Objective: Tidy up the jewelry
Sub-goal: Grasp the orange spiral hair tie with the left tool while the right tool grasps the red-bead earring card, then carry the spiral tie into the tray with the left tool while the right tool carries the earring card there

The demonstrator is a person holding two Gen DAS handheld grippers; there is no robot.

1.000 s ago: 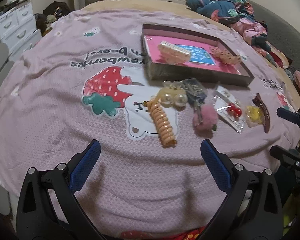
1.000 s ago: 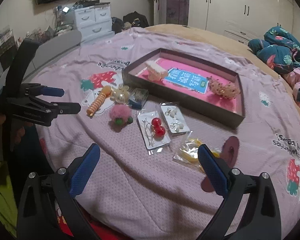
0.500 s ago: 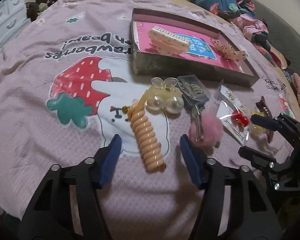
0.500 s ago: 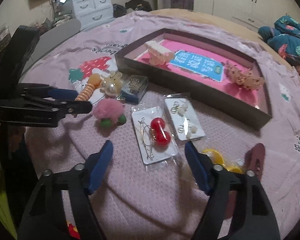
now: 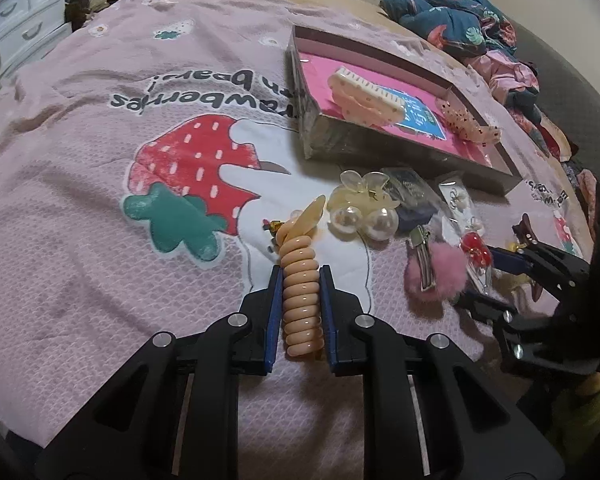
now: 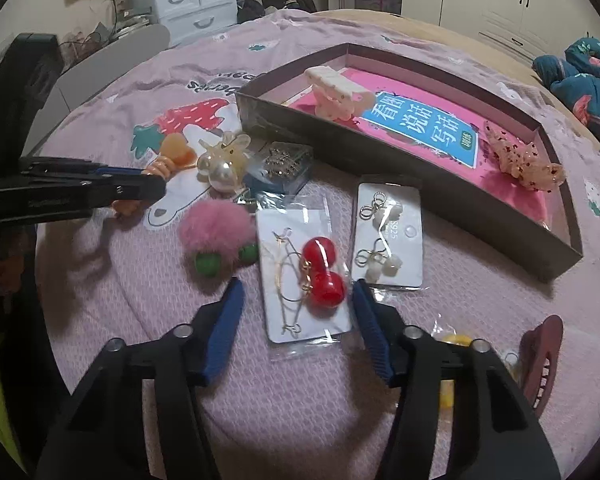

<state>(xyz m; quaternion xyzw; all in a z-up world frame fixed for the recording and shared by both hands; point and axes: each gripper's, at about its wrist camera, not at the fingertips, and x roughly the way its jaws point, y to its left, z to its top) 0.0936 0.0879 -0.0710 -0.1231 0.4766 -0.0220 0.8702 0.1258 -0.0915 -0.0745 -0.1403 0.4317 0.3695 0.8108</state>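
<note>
left tongs [image 5: 300, 280] clamped on spiral hair tie [image 5: 300, 300]; right tongs [image 6: 298, 300] closing around cherry earring card [image 6: 304, 280], pads not touching; box [image 6: 380, 168] at 1 o'clock.

Both wrist views look down close, sharing the box [image 5: 400, 148].

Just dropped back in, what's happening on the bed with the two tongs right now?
A person is sorting hair accessories and earrings on a pink strawberry-print bedspread. The left tongs are shut on the peach spiral hair tie, which still lies on the bedspread. The right tongs are closing around the clear packet of red cherry earrings, pads not yet pressing it. The shallow brown box with a pink floor already holds a cream claw clip and a speckled peach clip.
</note>
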